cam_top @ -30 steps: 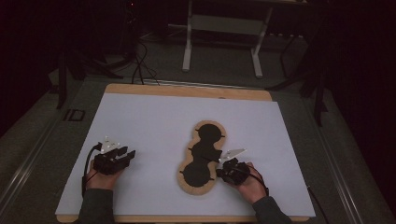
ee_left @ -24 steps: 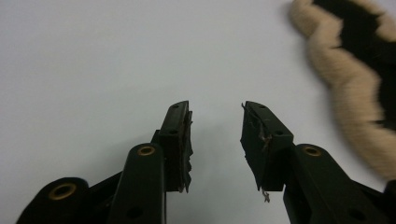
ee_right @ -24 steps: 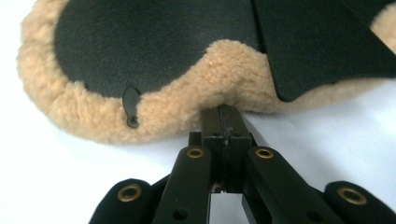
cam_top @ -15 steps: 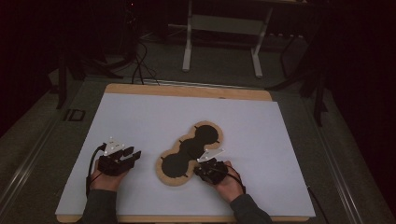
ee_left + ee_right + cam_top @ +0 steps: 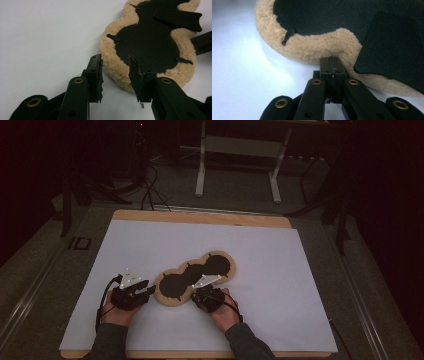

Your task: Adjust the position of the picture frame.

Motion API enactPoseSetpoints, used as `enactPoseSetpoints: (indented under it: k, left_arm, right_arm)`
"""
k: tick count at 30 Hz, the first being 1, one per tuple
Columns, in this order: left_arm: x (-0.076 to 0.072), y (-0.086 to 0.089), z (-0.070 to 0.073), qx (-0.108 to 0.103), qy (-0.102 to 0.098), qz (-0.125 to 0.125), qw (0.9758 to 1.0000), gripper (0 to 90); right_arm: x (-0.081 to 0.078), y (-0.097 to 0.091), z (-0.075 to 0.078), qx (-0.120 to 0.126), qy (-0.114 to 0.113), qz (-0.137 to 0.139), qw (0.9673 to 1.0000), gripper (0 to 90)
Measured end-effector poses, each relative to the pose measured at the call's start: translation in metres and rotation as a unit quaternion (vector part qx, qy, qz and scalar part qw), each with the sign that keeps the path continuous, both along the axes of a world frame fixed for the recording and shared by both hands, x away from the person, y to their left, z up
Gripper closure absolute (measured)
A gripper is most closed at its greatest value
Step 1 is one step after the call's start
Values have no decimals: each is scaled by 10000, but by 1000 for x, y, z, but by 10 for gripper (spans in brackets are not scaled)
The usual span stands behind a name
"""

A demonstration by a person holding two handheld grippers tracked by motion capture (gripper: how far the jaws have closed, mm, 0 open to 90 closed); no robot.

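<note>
Fingers (image 5: 332, 65) of the right gripper (image 5: 207, 296) are pressing together, tips touching the fleecy tan edge of the three-lobed black-centred pad (image 5: 195, 276), which is lying flat on the white table (image 5: 280, 270). Left gripper (image 5: 134, 292) fingers (image 5: 96, 75) are standing apart, straddling the pad's near rim without pinching it.
</note>
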State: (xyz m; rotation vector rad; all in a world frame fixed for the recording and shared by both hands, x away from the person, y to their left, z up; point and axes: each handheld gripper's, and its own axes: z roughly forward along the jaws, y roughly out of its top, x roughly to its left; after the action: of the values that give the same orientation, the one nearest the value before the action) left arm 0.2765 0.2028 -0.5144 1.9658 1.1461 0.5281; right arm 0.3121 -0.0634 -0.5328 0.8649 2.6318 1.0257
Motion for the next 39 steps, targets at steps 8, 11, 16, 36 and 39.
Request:
enactPoseSetpoints:
  k: [8,11,16,36,39]
  left_arm:
    - [-1,0,-2,-84,69,19,9999,629]
    - [-1,0,-2,-64,98,59,9999,628]
    - [-2,-1,-3,-56,146,70,9999,618]
    - [-18,-15,-13,229,301,194,9991,462]
    - [-20,-18,-14,232,265,109,9993,393]
  right_arm:
    - [0,-23,20,169,-179,64,9997,900]
    - [3,-32,28,189,-271,-35,9994,900]
    - [19,-53,36,265,-432,-466,9976,893]
    - [78,-110,33,309,-399,-1991,9787,820]
    - [88,-112,29,316,-311,-2180,9750,805]
